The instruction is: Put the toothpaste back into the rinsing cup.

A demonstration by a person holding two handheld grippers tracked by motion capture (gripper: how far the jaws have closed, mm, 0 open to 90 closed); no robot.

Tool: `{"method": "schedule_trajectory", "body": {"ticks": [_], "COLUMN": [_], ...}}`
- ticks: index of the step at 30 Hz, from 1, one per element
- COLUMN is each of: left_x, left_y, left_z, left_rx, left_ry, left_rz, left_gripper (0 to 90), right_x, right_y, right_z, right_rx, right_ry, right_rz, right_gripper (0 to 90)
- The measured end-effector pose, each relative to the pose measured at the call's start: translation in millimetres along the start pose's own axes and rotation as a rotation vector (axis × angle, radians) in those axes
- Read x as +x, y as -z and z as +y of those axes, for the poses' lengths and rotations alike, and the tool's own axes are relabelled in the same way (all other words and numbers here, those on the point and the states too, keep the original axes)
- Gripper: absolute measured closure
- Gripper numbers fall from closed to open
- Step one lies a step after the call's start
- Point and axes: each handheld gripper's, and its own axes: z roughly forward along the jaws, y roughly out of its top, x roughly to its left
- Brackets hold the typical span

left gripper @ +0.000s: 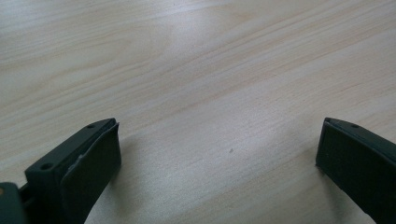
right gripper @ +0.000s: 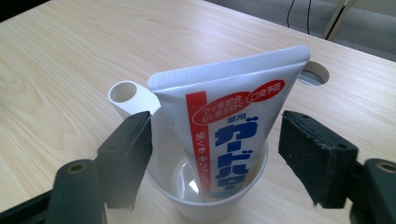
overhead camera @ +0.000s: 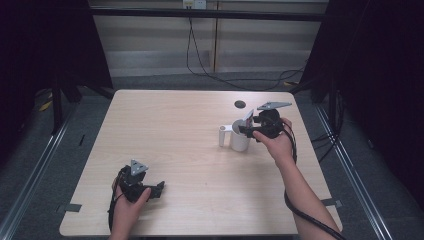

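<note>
One toothpaste tube (right gripper: 233,126) stands in one white cup (right gripper: 205,200); both claws gape wide, gripping nothing.

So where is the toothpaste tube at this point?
The toothpaste tube stands cap-down inside the white cup, on the right half of the table in the high view. The right gripper is open, one jaw on either side of it.

The table (overhead camera: 170,130) was pale wood-grain laminate with a smooth, faintly shiny top. The white cup (right gripper: 205,196) looked like glossy plastic, and the toothpaste tube (right gripper: 233,121) like smooth printed plastic. The gripper pads (right gripper: 128,156) were matt, finely textured black rubber.
</note>
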Motion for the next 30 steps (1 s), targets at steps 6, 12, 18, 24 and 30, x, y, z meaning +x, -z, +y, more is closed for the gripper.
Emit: {"method": "schedule_trajectory", "body": {"ticks": [6,12,18,24,30], "left_x": [0.0,-0.1,-0.1,-0.1,0.0], "left_y": [-0.1,-0.2,-0.1,-0.1,-0.1], "left_z": [-0.1,-0.1,-0.1,-0.1,-0.1], "left_rx": [-0.002,-0.002,-0.002,-0.001,-0.001], "left_ry": [-0.001,0.001,0.001,0.000,-0.001], "left_rz": [0.001,0.001,0.001,0.001,0.001], "left_gripper": [0.0,0.0,0.0,0.0,0.0], "right_x": [-1.6,-2.6,-4.0,-4.7,-4.3], "right_y": [4.0,7.2,12.4,19.0,25.0], "right_z": [-0.9,-1.1,-2.0,-4.8,-6.2], "right_rx": [-0.018,-0.017,-0.019,-0.026,-0.021], "right_ry": [-0.011,-0.007,-0.008,-0.014,0.000], "right_rz": [-0.003,-0.007,-0.008,-0.001,-0.001], "right_gripper": [23.3,22.5,22.3,21.5,21.3]}}
